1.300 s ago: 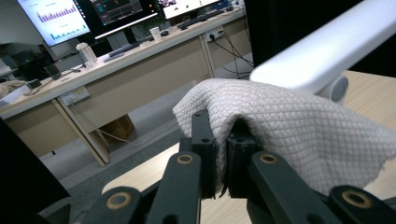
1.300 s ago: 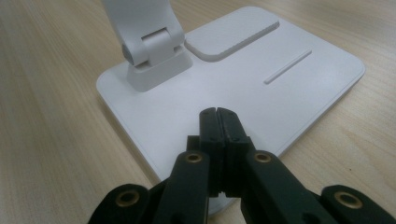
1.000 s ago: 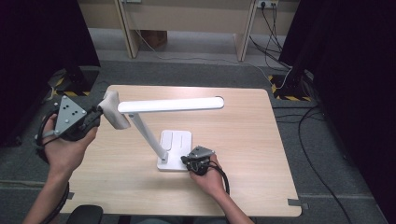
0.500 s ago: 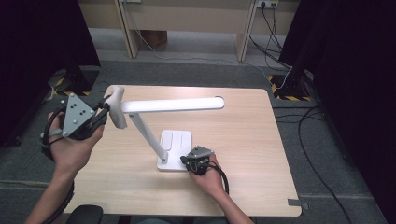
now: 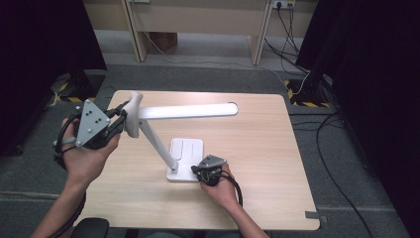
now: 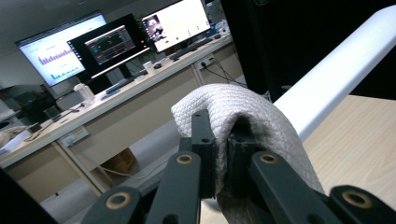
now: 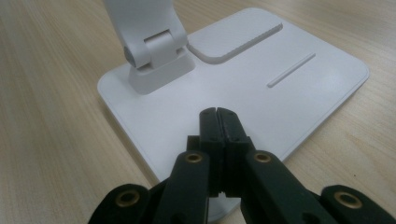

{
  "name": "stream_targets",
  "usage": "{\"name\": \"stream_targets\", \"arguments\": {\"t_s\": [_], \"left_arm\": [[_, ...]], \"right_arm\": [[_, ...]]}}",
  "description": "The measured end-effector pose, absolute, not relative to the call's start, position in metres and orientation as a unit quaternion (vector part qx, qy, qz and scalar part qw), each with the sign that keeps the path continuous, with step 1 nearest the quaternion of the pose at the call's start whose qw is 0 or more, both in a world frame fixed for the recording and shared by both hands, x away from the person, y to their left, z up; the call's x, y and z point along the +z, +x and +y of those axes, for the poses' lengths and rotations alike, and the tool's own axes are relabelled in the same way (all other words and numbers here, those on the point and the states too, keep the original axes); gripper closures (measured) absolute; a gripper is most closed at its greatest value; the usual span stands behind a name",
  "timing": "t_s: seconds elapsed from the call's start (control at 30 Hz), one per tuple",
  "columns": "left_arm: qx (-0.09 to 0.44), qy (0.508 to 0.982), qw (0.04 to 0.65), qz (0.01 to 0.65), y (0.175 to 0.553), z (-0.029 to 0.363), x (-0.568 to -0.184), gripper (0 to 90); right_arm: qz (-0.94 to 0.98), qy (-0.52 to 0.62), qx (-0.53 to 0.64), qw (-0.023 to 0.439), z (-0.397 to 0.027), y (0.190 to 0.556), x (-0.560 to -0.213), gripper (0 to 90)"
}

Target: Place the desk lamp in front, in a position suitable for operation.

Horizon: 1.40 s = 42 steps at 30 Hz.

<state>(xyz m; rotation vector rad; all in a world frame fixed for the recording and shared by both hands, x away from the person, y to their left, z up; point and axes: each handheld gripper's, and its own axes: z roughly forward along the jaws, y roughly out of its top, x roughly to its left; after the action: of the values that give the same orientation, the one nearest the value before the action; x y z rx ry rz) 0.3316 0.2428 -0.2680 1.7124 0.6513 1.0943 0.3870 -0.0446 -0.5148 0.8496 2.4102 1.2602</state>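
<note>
We pinch the cloth in our left gripper against the lamp; our right gripper, clenched empty, presses the lamp's base.

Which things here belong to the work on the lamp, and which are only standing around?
In use:
- desk lamp
- white cloth
- left gripper
- right gripper

Not in use:
- monitors
- floor cables

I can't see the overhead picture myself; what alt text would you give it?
A white desk lamp stands on a wooden table. The person's left tool pinches a white cloth against the joint at the lamp's head, while the right tool, shut, presses on the lamp's base.
</note>
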Motion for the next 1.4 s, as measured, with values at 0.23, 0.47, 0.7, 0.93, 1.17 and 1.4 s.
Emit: {"name": "stream_targets", "arguments": {"t_s": [0.23,0.47,0.7,0.93,1.17,1.4], "left_arm": [[0.441,0.708,0.488,0.258,0.335,0.230,-0.270,84.4],[0.435,0.712,0.489,0.253,0.337,0.222,-0.269,84.4],[0.431,0.717,0.488,0.249,0.339,0.212,-0.269,84.5],[0.425,0.718,0.492,0.250,0.341,0.206,-0.268,84.5],[0.421,0.720,0.493,0.248,0.342,0.199,-0.268,84.5],[0.420,0.722,0.493,0.245,0.344,0.195,-0.268,84.5]], "right_arm": [[0.836,0.296,0.439,0.145,-0.045,0.387,-0.515,90.0],[0.836,0.296,0.439,0.144,-0.045,0.387,-0.515,90.0],[0.836,0.300,0.439,0.135,-0.044,0.388,-0.515,90.0],[0.838,0.297,0.437,0.133,-0.045,0.389,-0.514,90.0],[0.839,0.296,0.437,0.134,-0.044,0.389,-0.514,90.0],[0.839,0.294,0.437,0.134,-0.044,0.389,-0.514,90.0]]}}
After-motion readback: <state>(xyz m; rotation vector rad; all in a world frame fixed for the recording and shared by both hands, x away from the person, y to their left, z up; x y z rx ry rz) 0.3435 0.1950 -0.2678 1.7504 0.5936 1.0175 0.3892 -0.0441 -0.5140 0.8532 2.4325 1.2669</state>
